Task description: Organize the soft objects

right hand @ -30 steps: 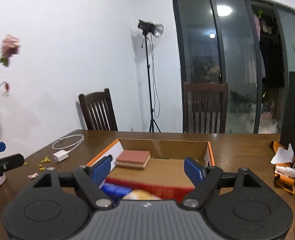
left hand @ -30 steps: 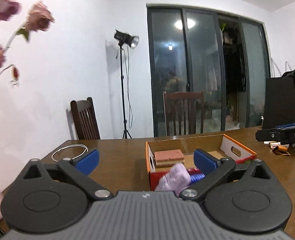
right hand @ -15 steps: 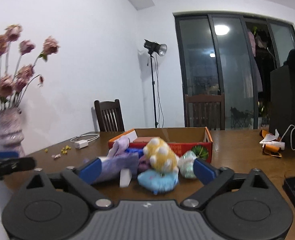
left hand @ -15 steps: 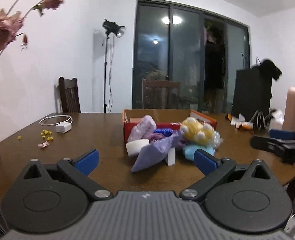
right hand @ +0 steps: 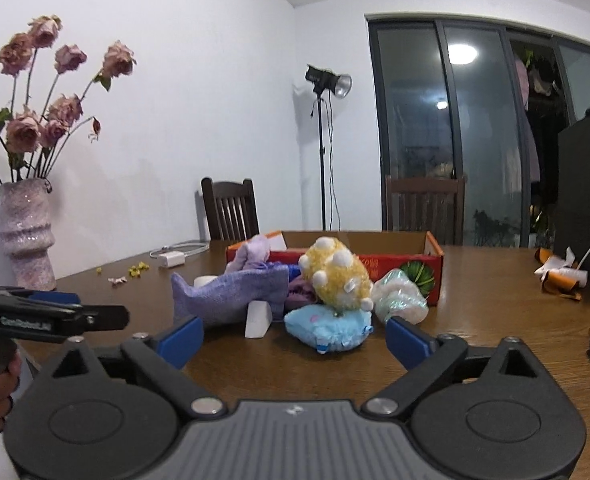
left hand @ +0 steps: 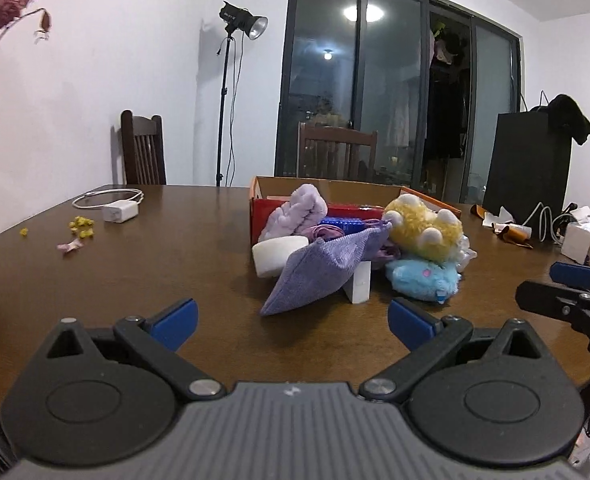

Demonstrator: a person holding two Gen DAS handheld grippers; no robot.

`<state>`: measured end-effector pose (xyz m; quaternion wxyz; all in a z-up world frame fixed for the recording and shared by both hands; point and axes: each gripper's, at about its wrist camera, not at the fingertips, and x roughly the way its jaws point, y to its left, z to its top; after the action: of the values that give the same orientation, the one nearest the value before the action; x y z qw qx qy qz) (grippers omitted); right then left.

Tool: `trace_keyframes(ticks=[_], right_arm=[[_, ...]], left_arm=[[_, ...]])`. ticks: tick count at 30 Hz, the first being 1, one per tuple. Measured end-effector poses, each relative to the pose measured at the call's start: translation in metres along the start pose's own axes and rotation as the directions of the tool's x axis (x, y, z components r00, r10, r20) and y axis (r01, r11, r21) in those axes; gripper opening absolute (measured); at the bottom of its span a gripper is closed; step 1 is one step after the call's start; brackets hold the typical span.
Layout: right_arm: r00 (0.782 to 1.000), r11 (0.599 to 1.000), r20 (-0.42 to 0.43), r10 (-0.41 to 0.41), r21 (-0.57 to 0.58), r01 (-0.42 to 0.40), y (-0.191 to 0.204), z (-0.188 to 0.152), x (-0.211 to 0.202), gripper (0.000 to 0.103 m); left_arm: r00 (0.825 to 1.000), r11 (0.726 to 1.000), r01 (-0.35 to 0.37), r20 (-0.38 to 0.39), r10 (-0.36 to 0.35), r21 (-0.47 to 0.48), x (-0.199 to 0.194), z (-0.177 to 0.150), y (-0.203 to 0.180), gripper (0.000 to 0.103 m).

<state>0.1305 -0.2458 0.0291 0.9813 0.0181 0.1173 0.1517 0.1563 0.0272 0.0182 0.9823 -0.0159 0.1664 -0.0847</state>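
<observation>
The soft things lie in a heap on the table (left hand: 95, 280), pressed against the near wall of the open cardboard box (left hand: 335, 190), which stands toward the far edge. A purple cloth (left hand: 319, 264) drapes over a white block (left hand: 359, 286); a yellow plush toy (right hand: 335, 276) sits on top of a blue plush (right hand: 327, 326); a lilac fluffy piece (left hand: 295, 212) leans on the box wall, and a crinkly white bundle (right hand: 399, 296) rests beside the box corner.

Nothing is picked up yet — this looks like the approach before the first grab. The left gripper (left hand: 291, 318) stands wide open with nothing between its fingers, near the front edge and facing the cloth. The right gripper (right hand: 293, 336) is also wide, its jaws closing a little, nothing between them, lined up with the blue plush.

The next move probably calls for one gripper to reach in and close on a single item at the top or edge of the heap — the yellow toy or the cloth — since pulling the blue plush first would likely tip what rests on it. Soft stuff squashes, so a deep bite seems wise.
</observation>
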Motion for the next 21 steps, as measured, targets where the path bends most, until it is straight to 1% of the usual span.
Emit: trace_keyframes(ticks=[3, 5, 6, 7, 8, 9, 10, 12, 15, 17, 18, 19, 21], right_arm=[[0.999, 0.999, -0.032, 0.019, 0.041, -0.018, -0.005, 0.007, 0.022, 0.090], [0.998, 0.997, -0.045, 0.037, 0.071, -0.034, -0.008, 0.014, 0.038, 0.088], [0.998, 0.996, -0.052, 0.045, 0.077, -0.041, -0.009, 0.017, 0.046, 0.083], [0.997, 0.996, -0.064, 0.054, 0.080, -0.048, -0.009, 0.020, 0.055, 0.080], [0.995, 0.995, -0.077, 0.065, 0.082, -0.058, -0.008, 0.023, 0.064, 0.079], [0.994, 0.994, -0.087, 0.073, 0.087, -0.066, -0.008, 0.025, 0.073, 0.079], [0.993, 0.993, -0.091, 0.081, 0.093, -0.072, -0.007, 0.027, 0.081, 0.079], [0.992, 0.992, -0.093, 0.090, 0.094, -0.081, -0.005, 0.029, 0.092, 0.079], [0.989, 0.991, -0.110, 0.099, 0.100, -0.088, -0.003, 0.029, 0.107, 0.079], [0.987, 0.990, -0.125, 0.102, 0.107, -0.089, -0.003, 0.025, 0.114, 0.079], [0.986, 0.990, -0.130, 0.102, 0.108, -0.089, -0.003, 0.024, 0.116, 0.079], [0.986, 0.990, -0.134, 0.102, 0.110, -0.087, -0.003, 0.022, 0.116, 0.079], [0.985, 0.990, -0.136, 0.102, 0.113, -0.087, -0.003, 0.020, 0.114, 0.078]], left_arm=[[0.999, 1.000, 0.019, 0.027, -0.019, -0.004, 0.019, 0.009, -0.002, 0.103], [0.999, 1.000, 0.026, 0.033, -0.026, -0.006, 0.033, 0.014, -0.003, 0.101], [0.999, 1.000, 0.030, 0.033, -0.030, 0.000, 0.041, 0.017, -0.003, 0.095], [0.999, 0.999, 0.032, 0.027, -0.033, 0.010, 0.049, 0.018, -0.004, 0.089], [0.999, 0.999, 0.033, 0.010, -0.033, 0.019, 0.057, 0.020, -0.005, 0.086], [0.999, 0.999, 0.037, -0.009, -0.037, 0.020, 0.065, 0.021, -0.005, 0.080], [0.999, 0.999, 0.048, -0.020, -0.048, 0.017, 0.072, 0.022, -0.004, 0.076], [0.996, 0.997, 0.079, -0.051, -0.078, 0.021, 0.086, 0.023, -0.004, 0.073], [0.991, 0.997, 0.076, -0.112, -0.073, 0.026, 0.103, 0.022, -0.006, 0.072], [0.988, 0.995, 0.098, -0.118, -0.098, -0.001, 0.107, 0.024, -0.003, 0.060], [0.987, 0.993, 0.116, -0.114, -0.116, -0.006, 0.107, 0.025, -0.001, 0.042], [0.985, 0.991, 0.130, -0.115, -0.131, -0.014, 0.107, 0.026, 0.000, 0.037], [0.988, 0.993, 0.114, -0.104, -0.116, -0.031, 0.102, 0.029, 0.000, 0.033]])
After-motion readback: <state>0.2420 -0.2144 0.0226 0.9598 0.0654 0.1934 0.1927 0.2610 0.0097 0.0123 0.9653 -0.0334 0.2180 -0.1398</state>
